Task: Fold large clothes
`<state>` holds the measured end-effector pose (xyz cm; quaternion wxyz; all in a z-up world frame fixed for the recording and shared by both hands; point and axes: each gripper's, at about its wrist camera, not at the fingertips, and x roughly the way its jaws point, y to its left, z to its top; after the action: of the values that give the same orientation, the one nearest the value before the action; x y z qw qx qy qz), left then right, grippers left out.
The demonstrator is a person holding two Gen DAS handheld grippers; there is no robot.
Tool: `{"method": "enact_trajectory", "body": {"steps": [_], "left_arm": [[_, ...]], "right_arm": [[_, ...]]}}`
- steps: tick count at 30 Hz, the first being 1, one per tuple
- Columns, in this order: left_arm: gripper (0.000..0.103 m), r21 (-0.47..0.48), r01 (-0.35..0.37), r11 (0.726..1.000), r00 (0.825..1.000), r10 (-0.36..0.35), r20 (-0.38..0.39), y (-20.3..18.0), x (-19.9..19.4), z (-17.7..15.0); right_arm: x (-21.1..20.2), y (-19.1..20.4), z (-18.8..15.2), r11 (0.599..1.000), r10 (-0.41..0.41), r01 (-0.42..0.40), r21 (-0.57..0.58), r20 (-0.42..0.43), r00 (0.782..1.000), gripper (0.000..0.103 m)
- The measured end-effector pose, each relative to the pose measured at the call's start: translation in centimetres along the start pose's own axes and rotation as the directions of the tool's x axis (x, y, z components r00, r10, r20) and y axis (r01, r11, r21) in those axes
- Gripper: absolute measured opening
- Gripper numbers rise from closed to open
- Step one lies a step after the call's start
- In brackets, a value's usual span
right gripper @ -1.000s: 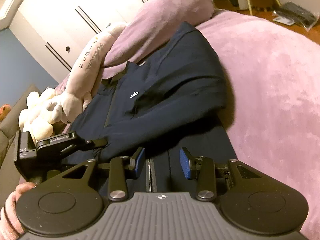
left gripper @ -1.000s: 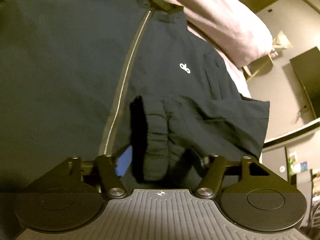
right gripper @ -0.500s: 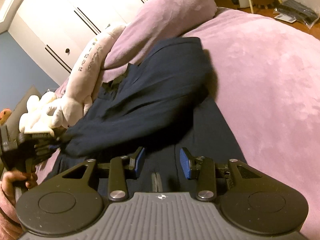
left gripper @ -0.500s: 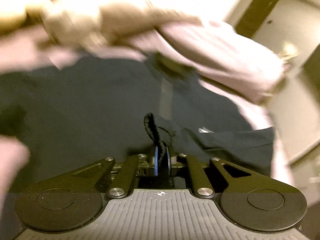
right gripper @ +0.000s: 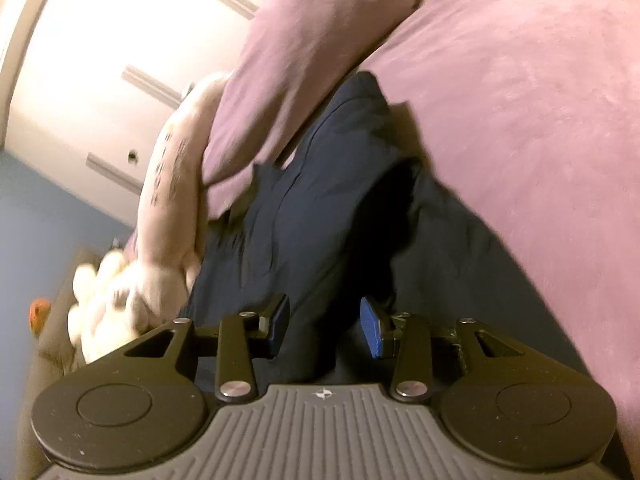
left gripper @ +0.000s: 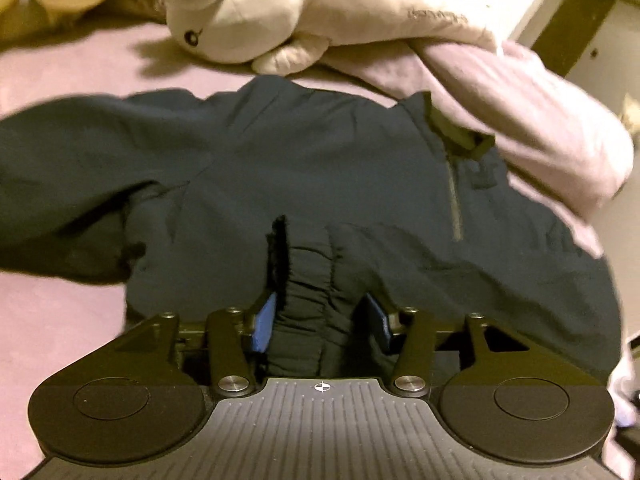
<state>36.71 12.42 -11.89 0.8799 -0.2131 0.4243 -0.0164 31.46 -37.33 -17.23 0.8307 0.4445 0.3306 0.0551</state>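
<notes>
A dark navy jacket (left gripper: 320, 168) lies front up on the pink bed cover, its zip (left gripper: 454, 200) and collar (left gripper: 456, 132) at the right. One sleeve is folded across the body. Its gathered elastic cuff (left gripper: 312, 292) sits between the jaws of my left gripper (left gripper: 320, 320), which are opening; the right pad stands clear of the cuff. In the right wrist view the jacket (right gripper: 320, 220) runs away from my right gripper (right gripper: 325, 324), which hangs open just above the dark cloth with nothing pinched.
A long pale plush toy (left gripper: 280, 20) and a pink pillow (left gripper: 540, 120) lie just past the collar. The right wrist view shows the same pillow (right gripper: 300, 60) and plush (right gripper: 168, 200), pink bed cover (right gripper: 540, 120) to the right, and white wardrobe doors (right gripper: 100, 60) behind.
The left gripper closed on the sleeve cuff, carried it across the jacket's front, and now stands apart around it. The right gripper moved over the jacket and rolled, tilting its view.
</notes>
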Motion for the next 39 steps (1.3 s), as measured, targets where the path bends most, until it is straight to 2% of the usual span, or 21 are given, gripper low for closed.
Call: {"method": "enact_trajectory", "body": {"steps": [1, 2, 4, 7, 10, 14, 16, 17, 19, 22, 24, 26, 28, 30, 34, 37, 39], "left_arm": [[0.022, -0.004, 0.021, 1.0, 1.0, -0.021, 0.005, -0.1, 0.1, 0.3], [0.014, -0.007, 0.028, 1.0, 1.0, -0.028, 0.007, -0.2, 0.1, 0.7], [0.011, -0.026, 0.043, 0.999, 0.999, -0.042, 0.025, -0.4, 0.1, 1.9], [0.01, -0.001, 0.011, 1.0, 0.992, -0.011, 0.125, -1.6, -0.8, 4.0], [0.01, 0.057, -0.074, 0.996, 0.968, 0.058, 0.243, -3.1, -2.0, 5.6], [0.011, 0.096, -0.139, 0.986, 0.943, 0.103, 0.316, -4.2, -2.9, 6.8], [0.011, 0.122, -0.15, 0.981, 0.943, 0.105, 0.315, -4.6, -2.8, 6.9], [0.011, 0.131, -0.147, 0.98, 0.947, 0.102, 0.304, -4.7, -2.6, 6.8], [0.011, 0.14, -0.145, 0.979, 0.955, 0.101, 0.279, -5.0, -2.0, 6.1], [0.012, 0.169, -0.134, 0.977, 0.97, 0.095, 0.223, -5.5, 0.1, 4.5], [0.012, 0.172, -0.124, 0.977, 0.978, 0.091, 0.187, -6.0, 1.4, 3.6], [0.012, 0.19, -0.166, 0.968, 0.974, 0.131, 0.185, -6.6, 2.4, 2.8], [0.012, 0.216, -0.199, 0.956, 0.969, 0.158, 0.192, -6.7, 3.0, 2.3], [0.012, 0.209, -0.197, 0.958, 0.97, 0.159, 0.183, -6.3, 3.0, 2.2], [0.012, 0.181, -0.185, 0.966, 0.973, 0.154, 0.172, -5.3, 2.5, 2.2], [0.012, 0.198, -0.193, 0.961, 0.971, 0.157, 0.18, -5.5, 2.0, 2.3], [0.012, 0.208, -0.195, 0.959, 0.97, 0.156, 0.189, -5.7, 1.7, 2.5]], "right_arm": [[0.2, -0.4, 0.3, 1.0, -0.001, 0.001, 0.021, 0.008, 1.0, 0.039], [0.5, -0.8, 0.5, 0.999, -0.005, 0.004, 0.043, 0.014, 1.0, 0.04], [1.1, -1.5, 0.8, 0.996, 0.013, -0.014, 0.089, 0.013, 1.0, 0.042], [2.2, -2.1, 1.0, 0.99, 0.039, -0.04, 0.138, 0.004, 0.999, 0.046], [3.2, -2.1, 1.3, 0.988, 0.041, -0.041, 0.147, 0.004, 0.999, 0.05], [4.1, -1.9, 1.8, 0.985, 0.025, -0.028, 0.17, 0.021, 0.999, 0.048], [4.3, -1.5, 2.0, 0.991, -0.019, 0.013, 0.135, 0.048, 0.999, 0.03], [4.4, -1.2, 2.1, 0.993, -0.052, 0.045, 0.106, 0.063, 0.997, 0.014], [3.9, -1.3, 2.7, 0.993, -0.106, 0.099, 0.065, 0.113, 0.988, 0.01], [2.3, -2.1, 3.8, 0.984, -0.176, 0.172, 0.037, 0.185, 0.967, 0.008], [2.2, -2.8, 4.4, 0.98, -0.198, 0.196, 0.03, 0.159, 0.967, 0.005], [2.5, -2.0, 4.5, 0.97, -0.231, 0.238, -0.047, 0.121, 0.966, 0.006], [2.1, -0.3, 4.3, 0.944, -0.272, 0.29, -0.157, 0.128, 0.954, 0.01], [1.8, 1.1, 4.0, 0.909, -0.317, 0.344, -0.235, 0.146, 0.937, 0.018], [1.1, 2.3, 3.2, 0.877, -0.344, 0.378, -0.297, 0.161, 0.925, 0.021], [0.9, 3.1, 3.2, 0.846, -0.379, 0.417, -0.333, 0.175, 0.909, 0.024], [0.7, 3.7, 3.4, 0.841, -0.382, 0.421, -0.339, 0.179, 0.907, 0.024]]}}
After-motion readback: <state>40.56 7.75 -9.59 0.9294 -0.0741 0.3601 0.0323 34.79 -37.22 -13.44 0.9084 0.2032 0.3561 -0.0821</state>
